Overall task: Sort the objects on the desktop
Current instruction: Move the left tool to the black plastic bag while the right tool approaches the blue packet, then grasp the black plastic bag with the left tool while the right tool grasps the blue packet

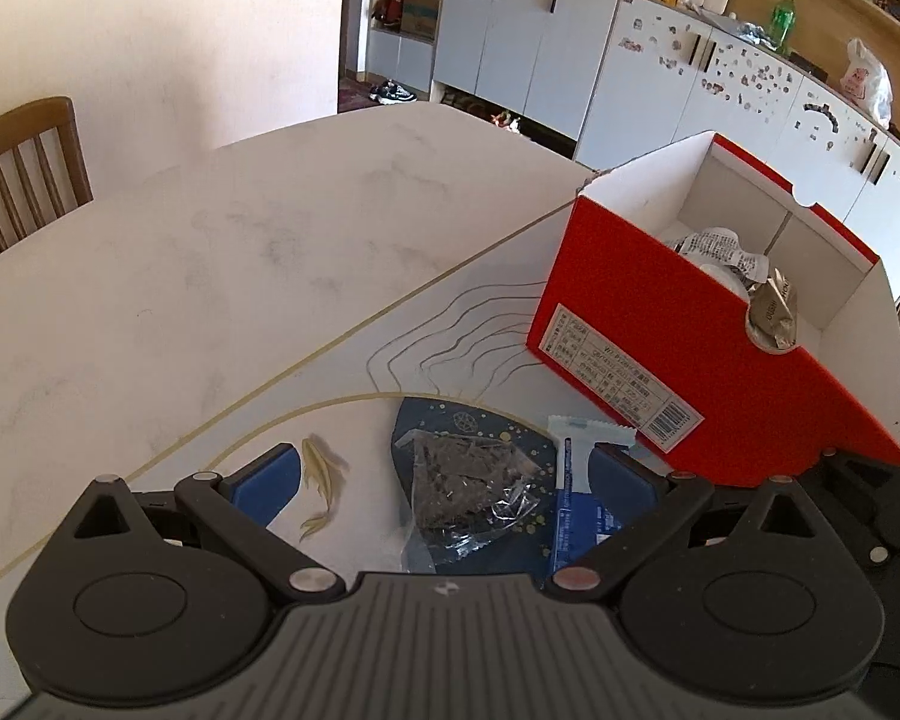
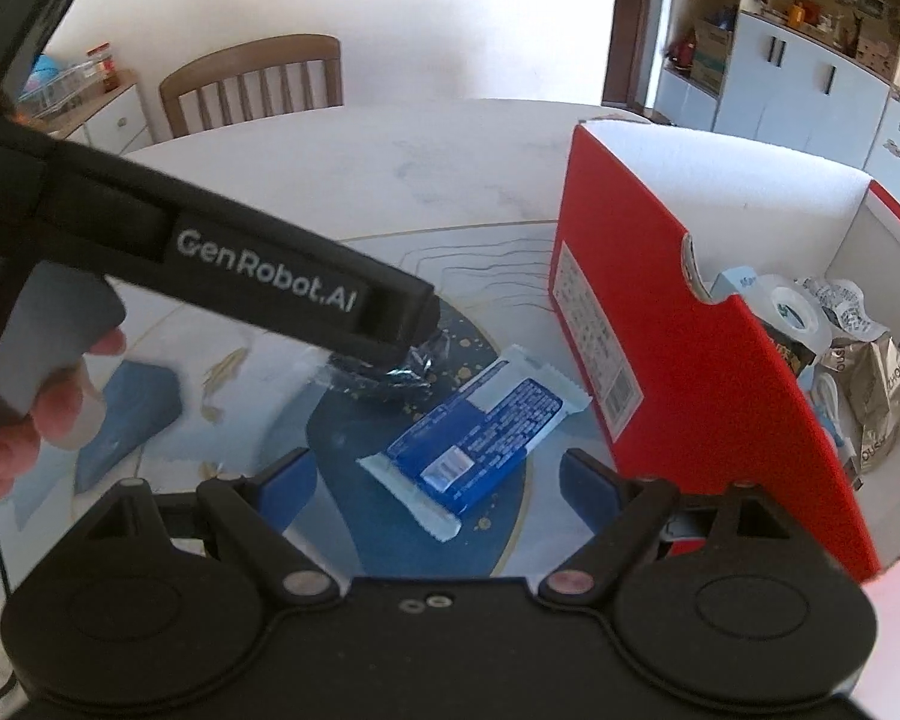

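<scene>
A clear plastic bag of dark dried bits (image 1: 468,480) lies on the dark blue patch of the table mat, between the wide-apart blue pads of my left gripper (image 1: 444,480), which is open. Beside it lies a blue and white snack bar wrapper (image 2: 480,441), also visible at the left wrist view's right pad (image 1: 576,480). My right gripper (image 2: 438,480) hovers open over the snack bar. The red cardboard box (image 1: 690,354) stands to the right and holds several wrappers and a tape roll (image 2: 795,309). In the right wrist view the left gripper's black body (image 2: 258,276) covers part of the clear bag (image 2: 384,369).
A round white table (image 1: 240,252) carries a printed mat with gold lines and fish. A wooden chair (image 2: 252,84) stands behind it. A person's hand (image 2: 30,420) holds the left gripper's handle. White cabinets (image 1: 570,48) and shelves line the far wall.
</scene>
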